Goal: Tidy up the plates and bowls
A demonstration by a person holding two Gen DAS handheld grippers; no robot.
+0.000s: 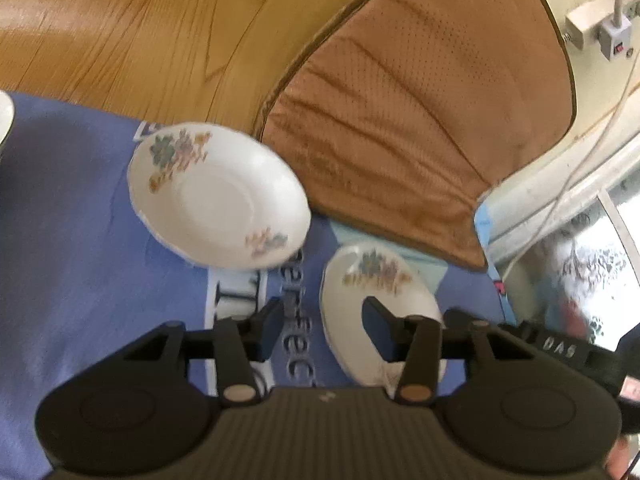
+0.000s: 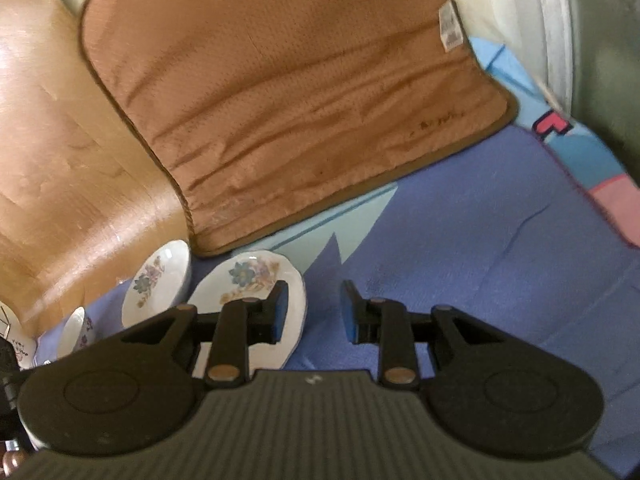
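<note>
Blue printed cloth (image 1: 80, 240) is spread on a wood floor (image 1: 120, 40), with a brown cushion (image 1: 420, 120) lying over its far edge. Two floral plates are seen on the cloth: the larger plate (image 1: 218, 196) far-left in the left wrist view, the smaller plate (image 1: 376, 292) near-right of it, close but apart. The same pair shows in the right wrist view, with another dish (image 2: 74, 330) further left, too small to identify.

Left gripper (image 1: 324, 320) is held with fingers spread and nothing grasped; its right finger (image 1: 380, 326) is seen over the smaller plate, contact cannot be told. Right gripper (image 2: 314, 308) is likewise released and empty, over bare cloth just right of that plate.

Likely step: smaller plate to be picked for stacking on the larger. Advice:
- Rim to be pinched at its near edge, one finger slid under.
- Cloth may bunch; a shallow approach is preferred.
- Glazed china is slippery, so a firm closure is wanted before lifting.
- Plate to be kept level and set down centred.
</note>
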